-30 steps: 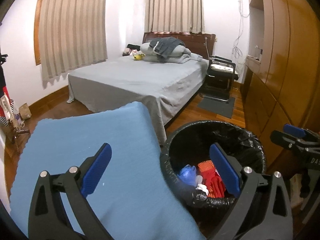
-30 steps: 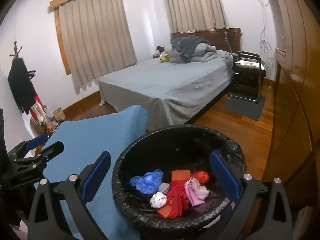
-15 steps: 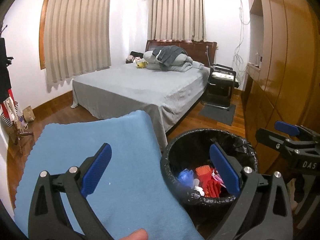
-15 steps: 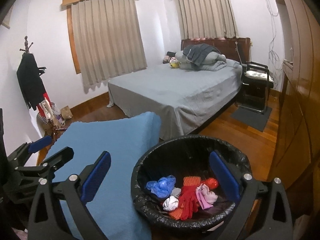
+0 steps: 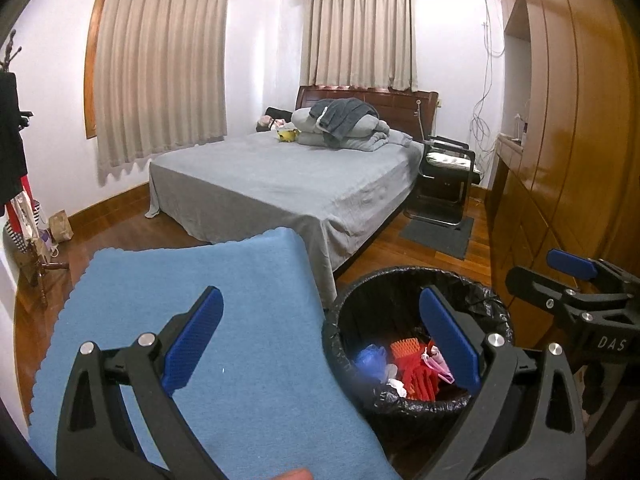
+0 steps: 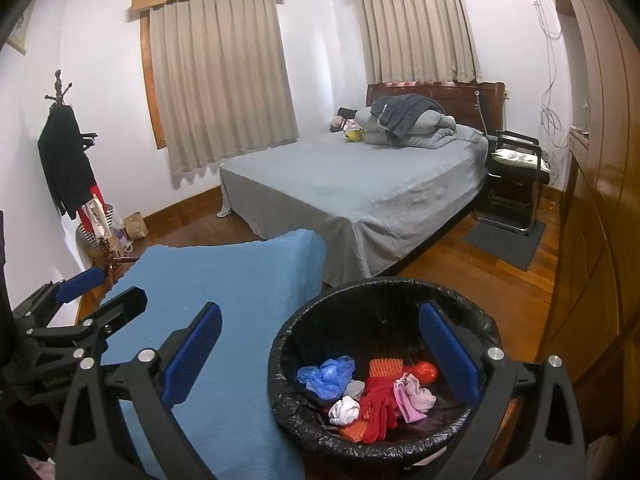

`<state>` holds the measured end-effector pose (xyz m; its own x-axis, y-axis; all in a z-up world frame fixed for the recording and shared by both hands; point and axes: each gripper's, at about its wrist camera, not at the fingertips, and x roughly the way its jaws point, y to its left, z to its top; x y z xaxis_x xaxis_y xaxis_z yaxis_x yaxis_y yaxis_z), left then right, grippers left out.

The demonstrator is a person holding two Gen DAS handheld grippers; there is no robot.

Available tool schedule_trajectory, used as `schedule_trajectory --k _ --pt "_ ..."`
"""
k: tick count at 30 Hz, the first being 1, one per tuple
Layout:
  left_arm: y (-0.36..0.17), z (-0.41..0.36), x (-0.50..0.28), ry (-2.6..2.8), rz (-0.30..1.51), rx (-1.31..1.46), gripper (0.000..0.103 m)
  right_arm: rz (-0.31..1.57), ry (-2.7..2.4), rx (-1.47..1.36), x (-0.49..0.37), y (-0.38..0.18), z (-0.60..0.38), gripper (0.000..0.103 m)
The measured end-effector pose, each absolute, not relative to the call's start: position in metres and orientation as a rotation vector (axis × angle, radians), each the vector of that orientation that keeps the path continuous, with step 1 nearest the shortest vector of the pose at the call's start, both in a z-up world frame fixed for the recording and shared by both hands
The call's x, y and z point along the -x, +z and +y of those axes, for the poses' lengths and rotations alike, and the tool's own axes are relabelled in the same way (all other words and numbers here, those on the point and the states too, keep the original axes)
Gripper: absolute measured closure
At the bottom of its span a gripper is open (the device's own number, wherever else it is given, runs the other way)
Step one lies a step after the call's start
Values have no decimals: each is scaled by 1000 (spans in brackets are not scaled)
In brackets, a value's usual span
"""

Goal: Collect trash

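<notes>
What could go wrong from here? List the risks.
1. The trash bin stands right against the blue cloth; a careless swing could tip it.
2. Both hand-held grippers, left and right, are open and empty above the bin, so the red glove could get snagged.

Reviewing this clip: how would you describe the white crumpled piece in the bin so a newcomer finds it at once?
Start at the black-lined trash bin on the wood floor, beside the blue cloth. Inside, look toward the near side of the pile, below the blue plastic bag and left of the red glove. The white crumpled wad is the only pale, ball-shaped item there.
</notes>
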<state>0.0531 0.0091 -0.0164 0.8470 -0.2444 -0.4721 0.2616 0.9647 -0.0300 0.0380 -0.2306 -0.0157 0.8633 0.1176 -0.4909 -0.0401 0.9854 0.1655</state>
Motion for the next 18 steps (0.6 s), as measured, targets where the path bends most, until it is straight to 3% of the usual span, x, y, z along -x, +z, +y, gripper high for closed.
schedule_trajectory --k 18 --pt "-16 10 -52 -267 492 -36 7 523 83 -151 -38 -17 -230 6"
